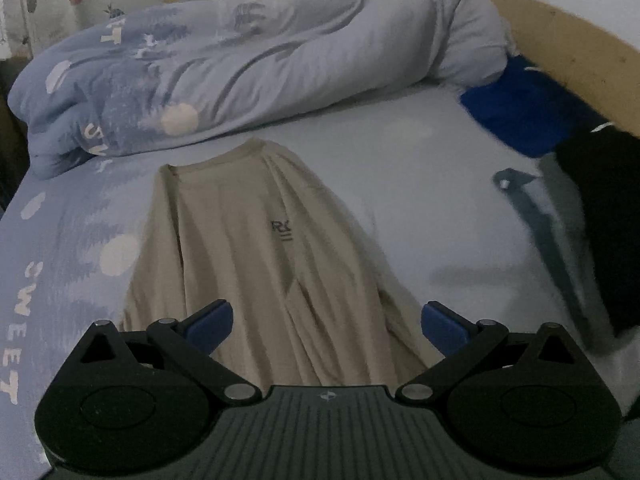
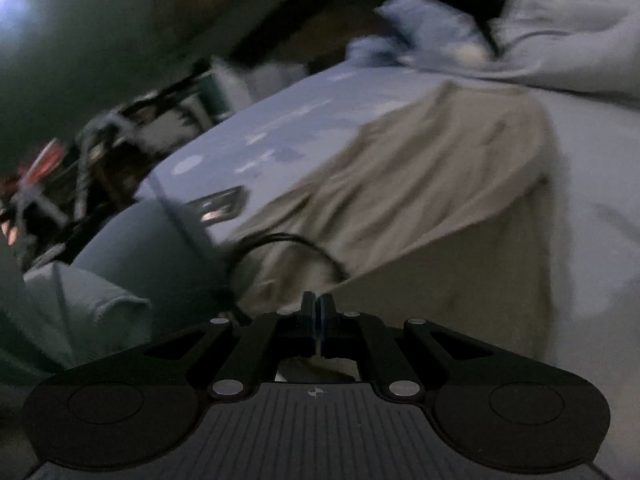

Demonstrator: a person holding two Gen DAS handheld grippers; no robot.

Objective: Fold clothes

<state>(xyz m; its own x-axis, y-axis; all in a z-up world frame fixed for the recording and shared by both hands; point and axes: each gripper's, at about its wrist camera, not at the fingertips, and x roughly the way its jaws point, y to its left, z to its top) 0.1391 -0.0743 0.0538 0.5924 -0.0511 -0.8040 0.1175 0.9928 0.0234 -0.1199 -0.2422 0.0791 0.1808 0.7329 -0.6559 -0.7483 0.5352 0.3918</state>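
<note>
The left gripper (image 1: 326, 320) is hanging wide open over the near hem of the beige shirt (image 1: 240, 248), touching nothing. The right gripper (image 2: 318, 316) is pinching that shirt's edge, its fingers closed on cloth. The shirt is lying on the bedsheet (image 1: 420, 200), with bare sheet showing to its right, the rolled duvet (image 1: 240, 68) behind.

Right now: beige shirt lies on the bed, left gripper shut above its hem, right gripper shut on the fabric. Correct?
One error: the left gripper is open, not shut. The left wrist view shows its blue pads spread wide apart over the beige shirt, nothing between them. The rest stands: the shirt lies on the bed, and the right gripper is shut on the fabric.
</note>
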